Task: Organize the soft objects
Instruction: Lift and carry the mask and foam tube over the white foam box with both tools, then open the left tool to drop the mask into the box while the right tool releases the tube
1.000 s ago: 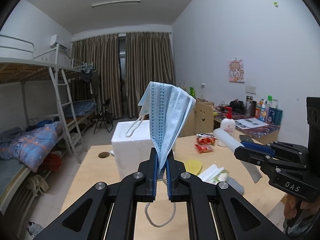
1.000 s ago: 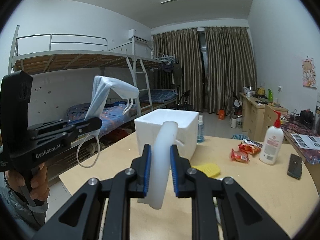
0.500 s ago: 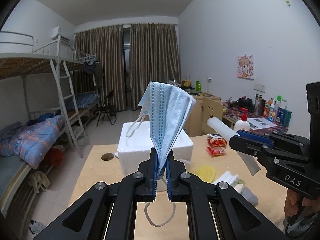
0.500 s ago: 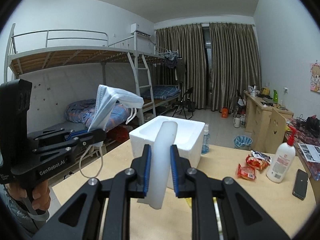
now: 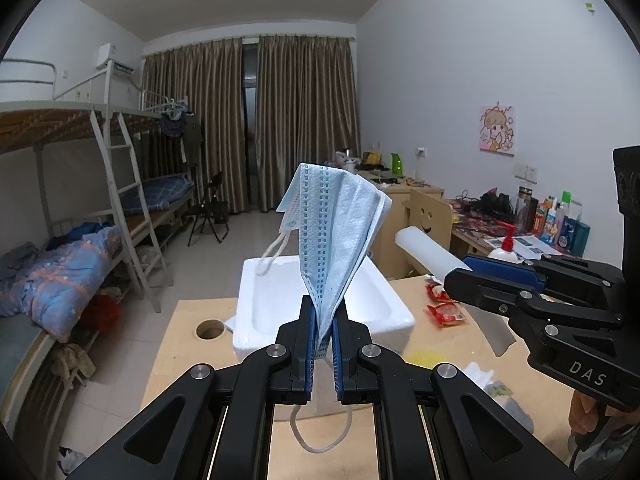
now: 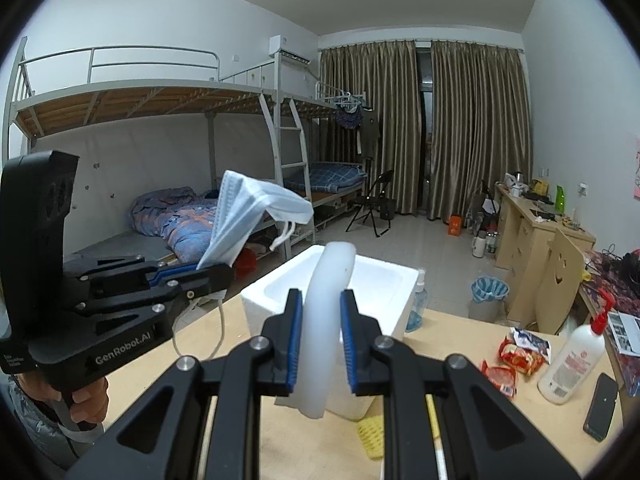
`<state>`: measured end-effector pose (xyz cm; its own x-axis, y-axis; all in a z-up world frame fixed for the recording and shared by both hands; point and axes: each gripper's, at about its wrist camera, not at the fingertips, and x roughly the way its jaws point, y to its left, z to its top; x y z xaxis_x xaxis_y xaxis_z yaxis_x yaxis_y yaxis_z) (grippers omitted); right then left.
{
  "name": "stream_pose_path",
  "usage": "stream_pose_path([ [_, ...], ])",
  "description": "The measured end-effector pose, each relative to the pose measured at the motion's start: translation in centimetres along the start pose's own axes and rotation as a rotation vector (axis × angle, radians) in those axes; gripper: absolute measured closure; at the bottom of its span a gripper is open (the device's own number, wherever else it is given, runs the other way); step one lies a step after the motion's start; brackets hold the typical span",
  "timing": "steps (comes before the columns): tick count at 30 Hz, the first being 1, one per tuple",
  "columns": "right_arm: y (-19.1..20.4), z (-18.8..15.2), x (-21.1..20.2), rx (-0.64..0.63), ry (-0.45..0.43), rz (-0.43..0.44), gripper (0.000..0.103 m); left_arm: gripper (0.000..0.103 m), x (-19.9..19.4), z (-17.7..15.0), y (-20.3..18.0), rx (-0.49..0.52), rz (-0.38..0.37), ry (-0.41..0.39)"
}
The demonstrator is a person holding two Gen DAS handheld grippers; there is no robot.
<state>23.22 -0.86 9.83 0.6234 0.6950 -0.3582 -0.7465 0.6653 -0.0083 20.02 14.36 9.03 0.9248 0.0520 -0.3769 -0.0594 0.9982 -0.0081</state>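
My left gripper point(image 5: 321, 322) is shut on a folded blue face mask point(image 5: 334, 236) that stands up from the jaws, its ear loops dangling. My right gripper point(image 6: 320, 312) is shut on a white foam strip point(image 6: 326, 320) that curves upward between the pads. Just ahead of both, on the wooden table point(image 5: 188, 320), sits an open white foam box point(image 5: 320, 304). Seen from the right wrist view, the left gripper point(image 6: 212, 270) holds the mask point(image 6: 248, 212) left of the box point(image 6: 384, 280). The left wrist view shows the right gripper point(image 5: 456, 280) with the foam strip point(image 5: 428, 250) at the right.
Red snack packets point(image 6: 520, 354), a white pump bottle point(image 6: 572, 360), a phone point(image 6: 600, 406) and a yellow cloth point(image 6: 370, 428) lie on the table. A spray bottle point(image 6: 416, 308) stands behind the box. A round hole point(image 5: 210, 328) is in the tabletop. Bunk beds point(image 6: 160, 128) line the left.
Both grippers have moved forward and slightly up toward the foam box, which now looks closer with its hollow inside showing. The grips on the mask and the strip are unchanged.
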Motion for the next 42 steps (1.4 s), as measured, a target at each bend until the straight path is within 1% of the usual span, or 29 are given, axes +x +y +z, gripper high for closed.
stream_pose_path([
  [6,-0.5,0.7,2.7,-0.008,0.028,0.003,0.081,0.095,2.6,0.9,1.1,-0.002,-0.002,0.025],
  [8,-0.5,0.7,3.4,-0.011,0.037,0.005,0.081,0.095,3.8,1.1,1.4,-0.004,0.004,0.038],
  [15,-1.7,0.8,6.3,0.003,0.07,0.014,0.081,0.095,6.9,1.4,2.3,-0.014,-0.01,0.071],
  [19,-2.4,0.8,7.0,0.019,0.076,0.008,0.081,0.095,8.6,1.5,2.8,-0.008,-0.019,0.088],
  [25,-2.3,0.9,7.7,0.018,0.086,0.005,0.081,0.095,10.7,1.7,3.0,0.008,-0.034,0.112],
  [30,-2.6,0.8,8.2,0.024,0.099,0.003,0.081,0.095,11.9,1.6,3.1,0.021,-0.028,0.118],
  [35,-2.6,1.2,8.7,0.029,0.109,-0.001,0.081,0.094,13.1,1.5,3.6,0.011,-0.04,0.13],
  [37,-2.6,1.2,8.8,0.029,0.112,-0.001,0.081,0.091,13.5,1.6,3.7,0.016,-0.037,0.131],
  [38,-2.5,1.2,8.8,0.031,0.114,-0.002,0.081,0.086,13.6,1.6,3.7,0.018,-0.038,0.134],
  [39,-2.5,1.2,8.8,0.031,0.115,-0.003,0.081,0.076,13.7,1.6,3.7,0.022,-0.039,0.139],
  [40,-2.5,1.3,8.9,0.032,0.115,-0.003,0.081,0.07,13.8,1.6,3.7,0.022,-0.036,0.141],
  [42,-2.4,1.4,8.8,0.031,0.114,-0.003,0.081,0.037,13.8,1.7,3.9,0.017,-0.03,0.139],
])
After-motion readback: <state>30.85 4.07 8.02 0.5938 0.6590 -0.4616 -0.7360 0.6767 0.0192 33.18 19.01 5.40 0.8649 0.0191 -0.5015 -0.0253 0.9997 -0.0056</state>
